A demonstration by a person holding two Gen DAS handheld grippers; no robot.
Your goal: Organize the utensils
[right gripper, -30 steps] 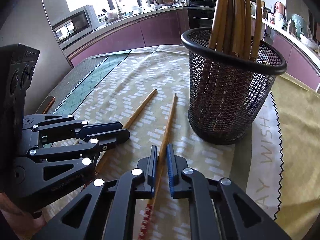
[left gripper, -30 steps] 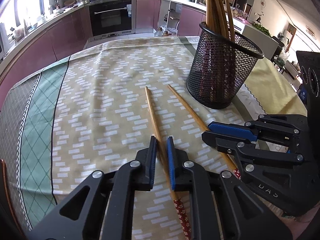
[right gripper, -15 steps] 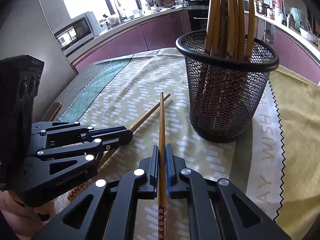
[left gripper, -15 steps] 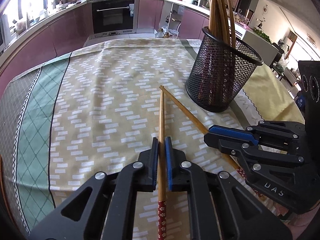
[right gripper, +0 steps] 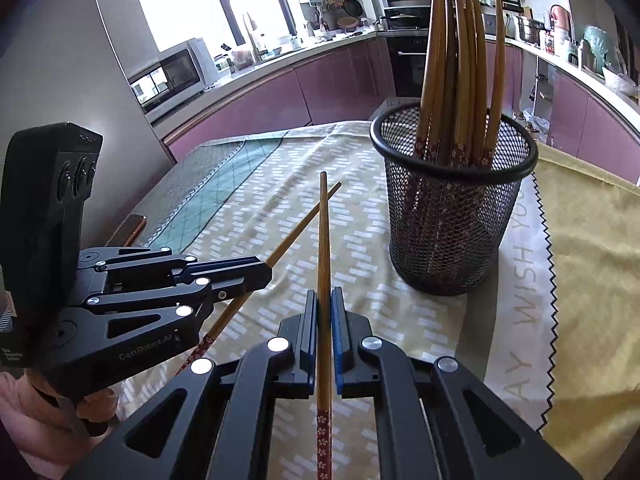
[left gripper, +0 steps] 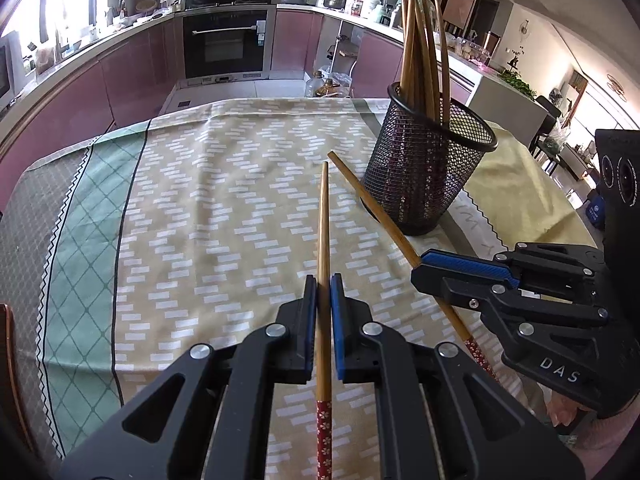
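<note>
Each gripper holds one wooden chopstick with a red flowered end. My left gripper (left gripper: 323, 284) is shut on a chopstick (left gripper: 323, 216) that points straight ahead, lifted off the cloth. My right gripper (right gripper: 324, 298) is shut on the other chopstick (right gripper: 323, 224), also raised and pointing forward. In the left wrist view the right gripper (left gripper: 424, 264) is at the right with its chopstick (left gripper: 372, 208) slanting toward the black mesh holder (left gripper: 424, 176). In the right wrist view the left gripper (right gripper: 260, 270) is at the left. The mesh holder (right gripper: 452, 216) stands upright with several chopsticks in it.
A patterned beige and green tablecloth (left gripper: 208, 208) covers the table, with a yellow cloth (right gripper: 592, 264) at the right. A phone-like object (right gripper: 130, 228) lies at the table's left edge. Purple kitchen cabinets and an oven (left gripper: 226, 44) stand beyond the table.
Both grippers closed on the chopsticks that lay on the cloth and lifted them. The chopsticks now point straight ahead along the fingers, raised higher above the table.
</note>
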